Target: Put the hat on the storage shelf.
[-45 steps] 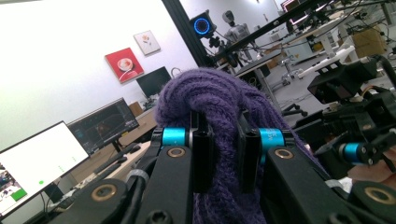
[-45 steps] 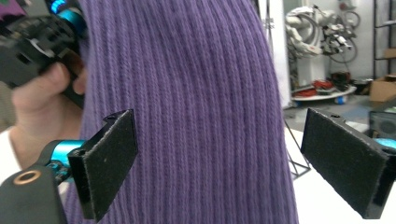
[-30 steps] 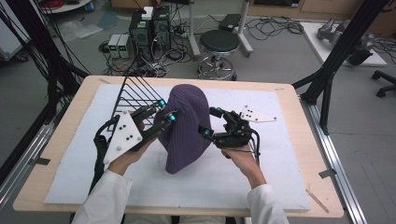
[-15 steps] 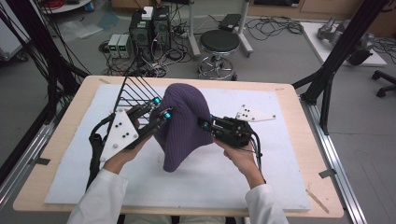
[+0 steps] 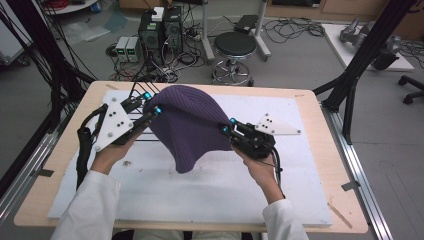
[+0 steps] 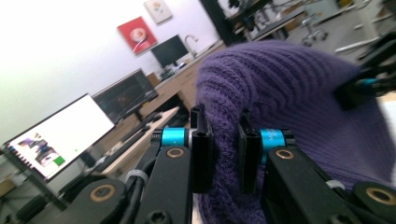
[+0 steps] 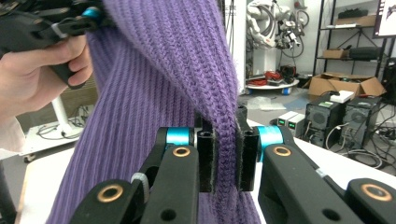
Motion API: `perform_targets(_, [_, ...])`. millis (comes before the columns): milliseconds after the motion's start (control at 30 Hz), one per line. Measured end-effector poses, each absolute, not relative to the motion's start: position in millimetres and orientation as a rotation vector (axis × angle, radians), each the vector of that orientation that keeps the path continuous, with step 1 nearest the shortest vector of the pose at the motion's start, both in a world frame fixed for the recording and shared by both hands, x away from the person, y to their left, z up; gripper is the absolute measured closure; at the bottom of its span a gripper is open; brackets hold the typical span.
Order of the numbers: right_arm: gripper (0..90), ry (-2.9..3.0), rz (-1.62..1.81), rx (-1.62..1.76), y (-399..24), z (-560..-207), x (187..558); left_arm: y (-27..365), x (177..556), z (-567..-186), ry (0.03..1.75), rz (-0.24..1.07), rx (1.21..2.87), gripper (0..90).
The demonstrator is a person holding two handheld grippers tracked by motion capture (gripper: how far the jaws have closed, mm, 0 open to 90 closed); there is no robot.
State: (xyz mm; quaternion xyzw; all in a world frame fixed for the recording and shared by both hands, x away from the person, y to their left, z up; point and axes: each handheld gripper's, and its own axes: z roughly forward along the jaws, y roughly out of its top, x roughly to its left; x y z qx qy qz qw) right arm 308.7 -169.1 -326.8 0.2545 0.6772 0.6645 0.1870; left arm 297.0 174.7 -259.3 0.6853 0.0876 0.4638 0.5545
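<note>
A purple ribbed knit hat [image 5: 190,125] hangs in the air over the table, stretched between my two grippers. My left gripper [image 5: 152,103] is shut on the hat's left edge; in the left gripper view the knit [image 6: 289,93] is pinched between the pads [image 6: 223,154]. The right gripper [image 5: 228,125] is shut on the opposite edge, with a fold of the hat [image 7: 154,93] clamped between its pads [image 7: 226,154]. The hat's lower tip droops toward the white mat [image 5: 200,195]. The right gripper view also shows the other hand with the left gripper [image 7: 70,28] at the top left.
A black wire rack [image 5: 134,90] stands on the table's far left, just behind my left gripper. The wooden table's edge [image 5: 320,110] runs at the right. On the floor beyond the table are a round stool [image 5: 235,47] and computer boxes [image 5: 160,27].
The hat has been lifted and pulled wider. My left gripper moved left with its edge; the right gripper rose a little, holding the other edge.
</note>
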Motion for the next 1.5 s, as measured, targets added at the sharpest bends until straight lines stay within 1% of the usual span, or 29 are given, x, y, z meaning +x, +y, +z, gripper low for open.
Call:
perform_targets(233, [83.1, 1.893, 1.867, 0.725, -142.9, -317.6, 306.4, 190.7, 309.2, -249.5, 0.272, 1.137, 1.615, 80.0])
perform_targets(367, [83.1, 1.879, 1.889, 0.736, -124.7, -310.2, 309.0, 204.2, 317.3, -236.5, 0.311, 1.166, 1.581, 80.1])
perform_targets(500, [83.1, 1.858, 1.916, 0.749, -111.1, -303.7, 311.2, 213.9, 321.1, -226.4, 0.328, 1.154, 1.555, 80.1])
perform_targets(567, [83.1, 1.839, 1.946, 0.755, -98.7, -295.6, 312.9, 223.7, 322.9, -214.4, 0.337, 1.145, 1.522, 80.1])
perform_targets(633, [83.1, 1.825, 1.954, 0.746, -90.2, -288.7, 313.6, 226.8, 323.4, -210.1, 0.342, 1.142, 1.513, 80.2])
perform_targets(733, [83.1, 1.814, 1.951, 0.730, -76.7, -277.1, 315.4, 240.5, 329.1, -194.8, 0.385, 1.122, 1.486, 80.2])
perform_targets(933, [83.0, 1.764, 1.942, 0.692, -49.9, -258.0, 322.9, 261.7, 334.5, -180.1, 0.440, 1.092, 1.406, 80.2])
perform_targets(1000, [83.0, 1.743, 1.944, 0.689, -41.3, -254.0, 327.0, 267.7, 336.1, -176.1, 0.457, 1.099, 1.391, 80.3])
perform_targets(1200, [83.0, 1.694, 1.965, 0.692, -16.3, -246.5, 339.6, 278.5, 338.8, -165.3, 0.490, 1.156, 1.371, 80.2])
perform_targets(1233, [83.0, 1.688, 1.966, 0.693, -12.0, -246.0, 341.6, 280.1, 339.0, -163.0, 0.496, 1.178, 1.378, 80.2])
perform_targets(1267, [82.9, 1.685, 1.962, 0.693, -8.1, -245.3, 343.6, 281.8, 339.5, -159.5, 0.502, 1.229, 1.383, 80.2])
perform_targets(1300, [82.9, 1.685, 1.962, 0.693, -8.1, -245.3, 343.6, 281.8, 339.5, -159.5, 0.502, 1.229, 1.383, 80.2])
perform_targets(1367, [82.9, 1.667, 1.948, 0.670, 3.2, -245.5, 348.4, 284.1, 340.3, -158.3, 0.503, 1.291, 1.371, 80.2])
perform_targets(1500, [82.8, 1.662, 1.939, 0.691, 12.0, -245.5, 354.7, 285.9, 342.8, -158.6, 0.499, 1.330, 1.369, 80.2])
